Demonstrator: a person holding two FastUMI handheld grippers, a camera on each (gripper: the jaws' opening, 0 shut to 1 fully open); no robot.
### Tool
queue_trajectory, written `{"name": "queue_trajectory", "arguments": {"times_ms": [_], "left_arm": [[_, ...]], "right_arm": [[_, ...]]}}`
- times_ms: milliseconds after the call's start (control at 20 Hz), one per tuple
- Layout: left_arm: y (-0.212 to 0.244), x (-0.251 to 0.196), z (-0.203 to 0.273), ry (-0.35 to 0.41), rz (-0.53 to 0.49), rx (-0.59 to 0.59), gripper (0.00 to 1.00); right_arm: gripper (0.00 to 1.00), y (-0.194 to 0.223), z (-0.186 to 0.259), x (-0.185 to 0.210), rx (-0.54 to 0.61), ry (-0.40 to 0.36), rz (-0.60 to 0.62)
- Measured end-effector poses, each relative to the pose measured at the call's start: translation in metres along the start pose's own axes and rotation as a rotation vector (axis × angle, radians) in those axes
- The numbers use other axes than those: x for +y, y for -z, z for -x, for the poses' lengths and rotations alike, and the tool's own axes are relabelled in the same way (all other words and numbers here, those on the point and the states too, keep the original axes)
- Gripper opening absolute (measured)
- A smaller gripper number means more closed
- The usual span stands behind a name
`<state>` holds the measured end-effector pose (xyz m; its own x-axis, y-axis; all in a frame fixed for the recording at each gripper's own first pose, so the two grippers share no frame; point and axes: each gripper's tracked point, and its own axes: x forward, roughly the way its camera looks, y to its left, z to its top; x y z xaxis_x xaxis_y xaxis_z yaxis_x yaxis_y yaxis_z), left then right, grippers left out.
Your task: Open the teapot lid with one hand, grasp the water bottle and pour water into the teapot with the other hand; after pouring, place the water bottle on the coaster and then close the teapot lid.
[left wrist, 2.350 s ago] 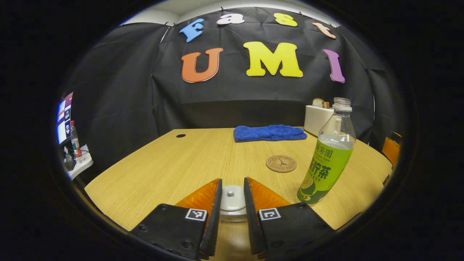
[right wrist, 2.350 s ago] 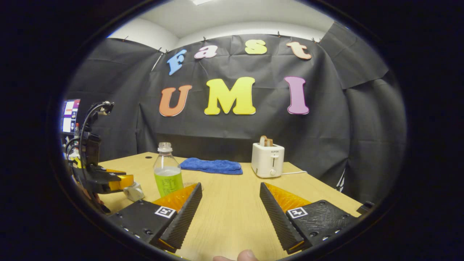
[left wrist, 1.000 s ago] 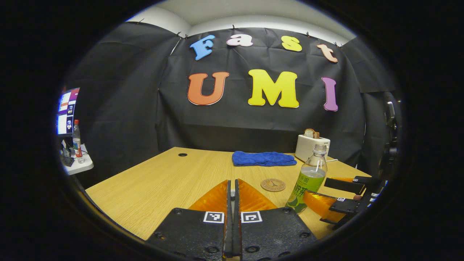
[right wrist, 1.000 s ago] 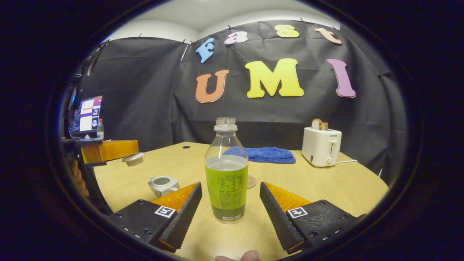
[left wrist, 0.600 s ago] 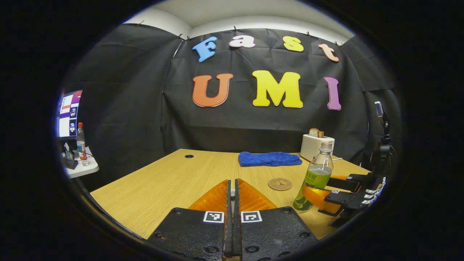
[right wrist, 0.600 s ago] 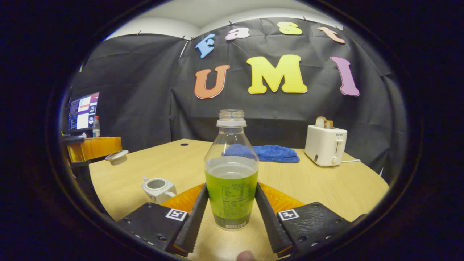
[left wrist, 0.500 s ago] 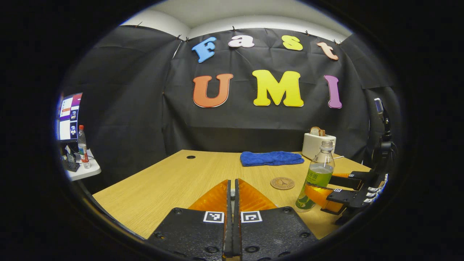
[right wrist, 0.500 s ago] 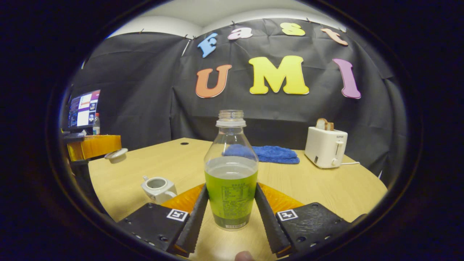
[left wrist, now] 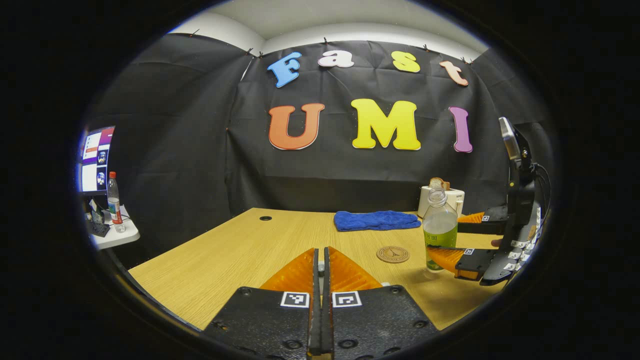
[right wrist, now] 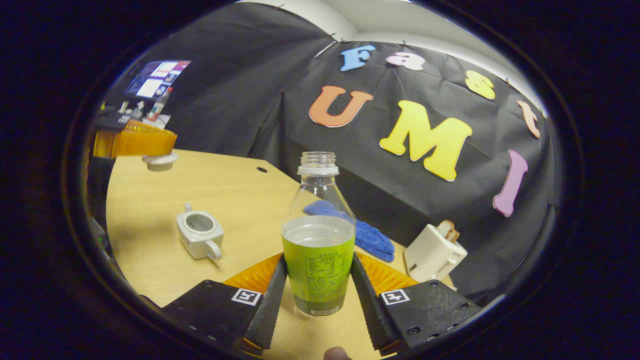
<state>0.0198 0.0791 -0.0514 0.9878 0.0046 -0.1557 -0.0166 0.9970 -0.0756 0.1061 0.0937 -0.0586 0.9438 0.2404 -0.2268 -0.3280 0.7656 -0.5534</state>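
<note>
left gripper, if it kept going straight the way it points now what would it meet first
Probably nothing near: ahead of the left gripper, shut on the lid knob, lies bare table, then the booth's black wall. The blue towel sits rightward.

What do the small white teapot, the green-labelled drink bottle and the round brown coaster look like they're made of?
The small white teapot looks like glazed ceramic: smooth, opaque, faintly glossy. The green-labelled bottle seems clear plastic: see-through above the liquid, with a wrapped label. The round brown coaster may be wood or cork: matte with a printed mark; too small to tell.

green-labelled clear water bottle (right wrist: 318,250); white teapot (right wrist: 200,235); blue towel (left wrist: 377,220); tan wood-grain table (left wrist: 240,250).
</note>
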Motion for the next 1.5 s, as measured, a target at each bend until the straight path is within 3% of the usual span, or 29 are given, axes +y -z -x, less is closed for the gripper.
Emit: {"name": "queue_trajectory", "arguments": {"times_ms": [150,850,1500], "left_arm": [[-0.002,0.008,0.000,-0.014,0.006,-0.003,0.03],[-0.002,0.023,0.001,-0.015,0.003,-0.009,0.02],[-0.002,0.035,0.003,-0.025,0.009,-0.005,0.02]], "right_arm": [[0.72,-0.003,-0.007,-0.002,-0.010,0.031,0.193],[0.72,-0.002,-0.025,0.023,-0.033,0.064,0.788],[0.72,-0.025,-0.031,0.031,-0.086,0.082,1.198]]}}
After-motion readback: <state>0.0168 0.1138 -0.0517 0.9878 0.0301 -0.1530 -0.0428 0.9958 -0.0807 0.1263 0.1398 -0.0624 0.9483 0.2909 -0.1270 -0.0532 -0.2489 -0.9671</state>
